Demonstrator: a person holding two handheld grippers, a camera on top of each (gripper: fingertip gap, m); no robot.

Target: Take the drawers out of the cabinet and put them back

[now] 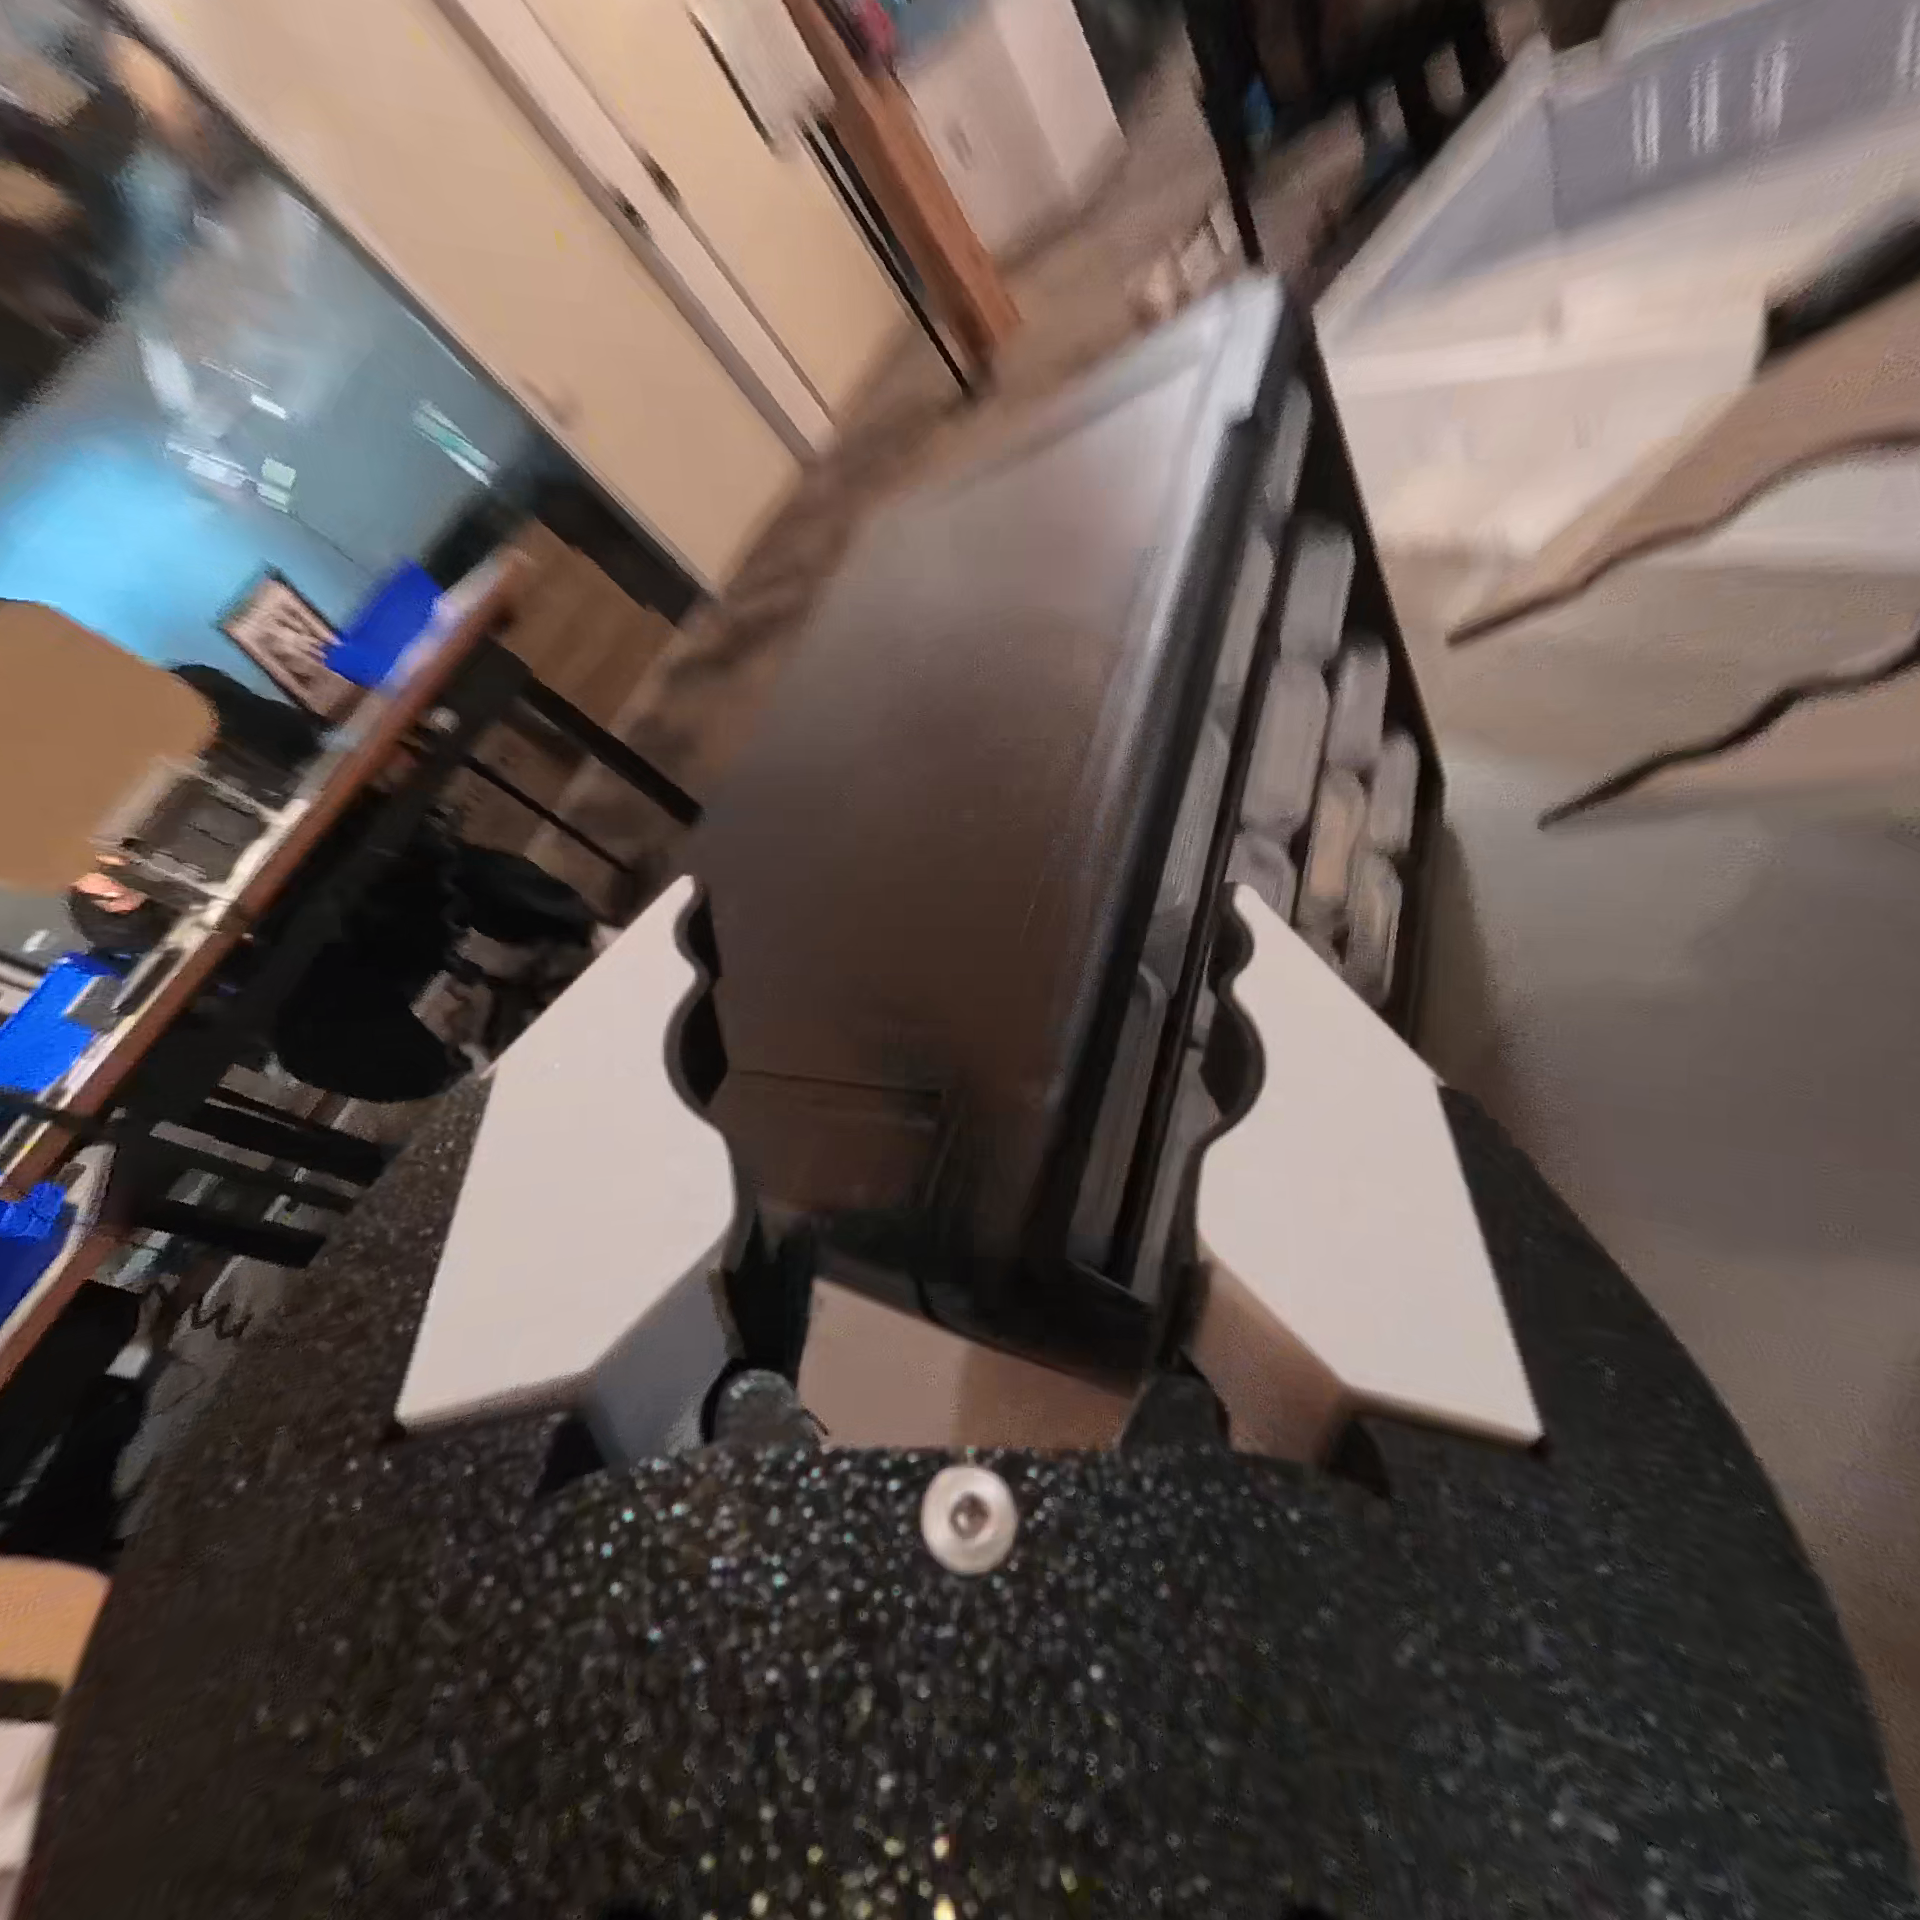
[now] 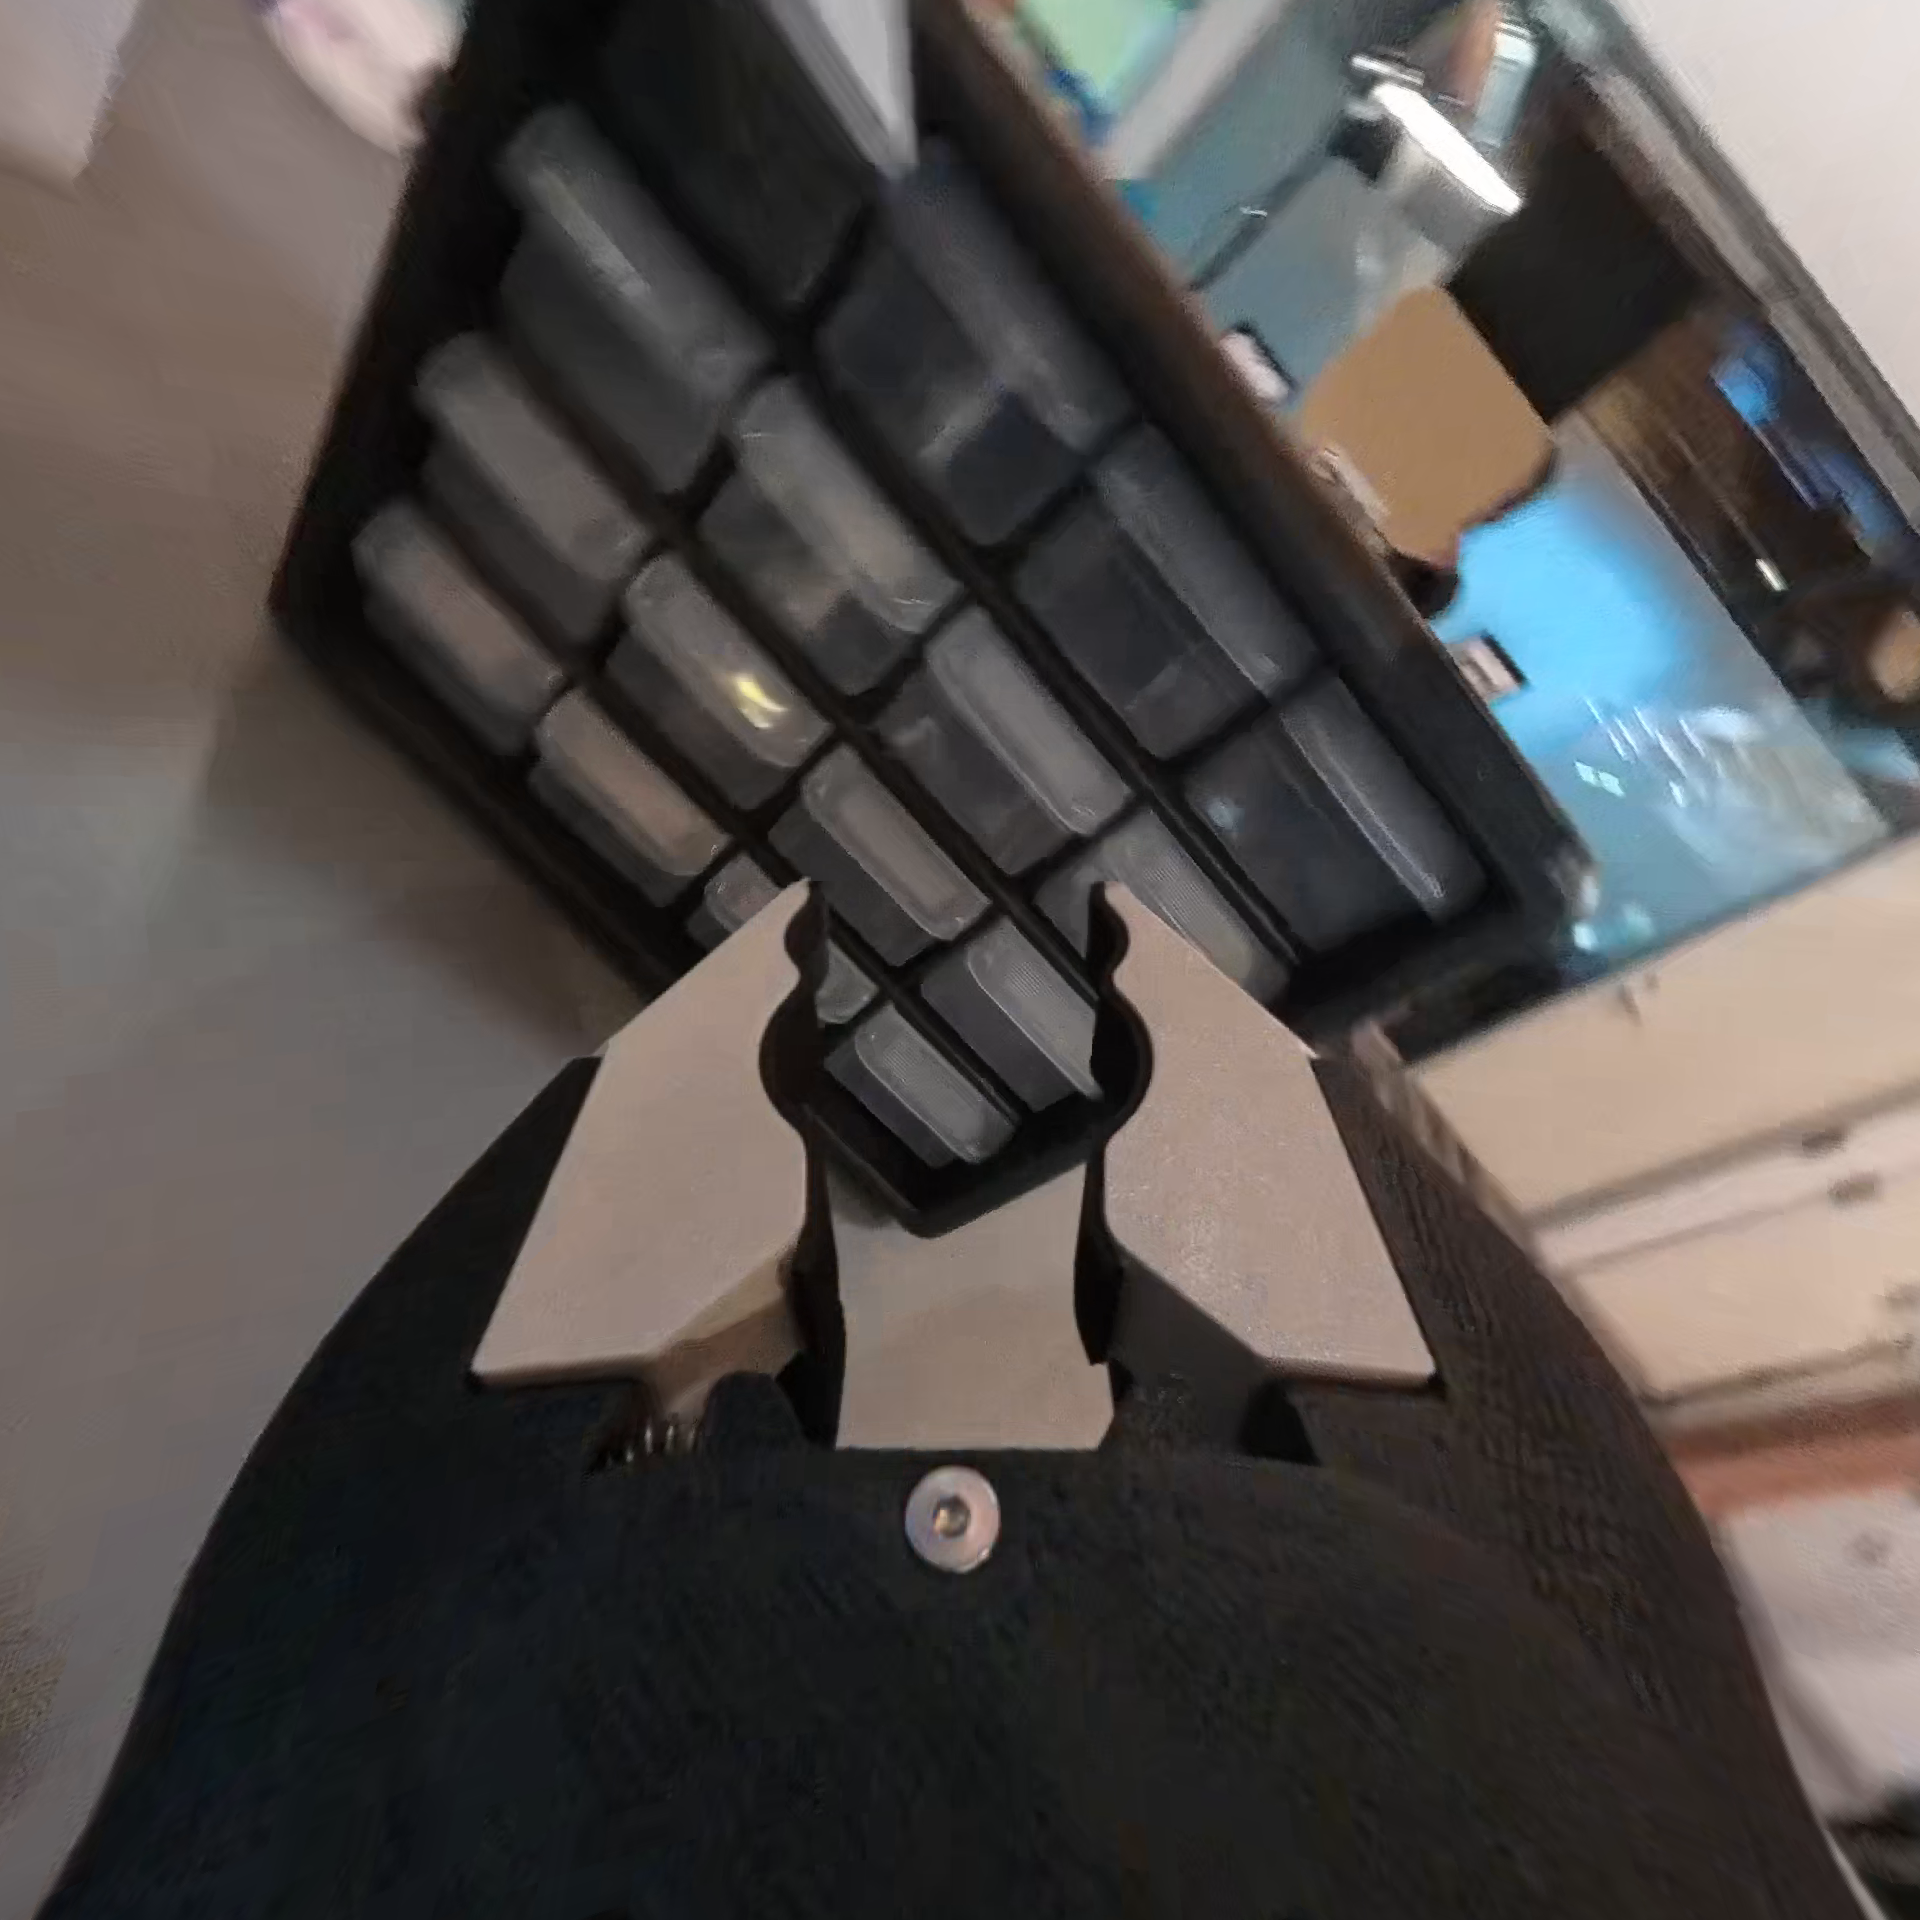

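Observation:
The black cabinet (image 2: 343,540) holds rows of small translucent grey drawers (image 2: 665,686) and fills the middle of the right wrist view, tilted. My right gripper (image 2: 956,925) is open just in front of the cabinet's near corner. One corner drawer (image 2: 914,1081) shows between its fingers, and I cannot tell if they touch it. In the left wrist view my left gripper (image 1: 971,966) is closed around the cabinet's dark side panel (image 1: 935,779), which runs down between the fingers to their base. The drawer fronts (image 1: 1340,790) show edge-on to its right.
A pale table surface (image 1: 1662,935) lies to the right of the cabinet. A wooden-edged desk (image 1: 312,831) with blue items stands at the left, with pale cupboard doors (image 1: 582,239) behind it. A screen (image 2: 1662,686) glows blue at the right. Both views are blurred.

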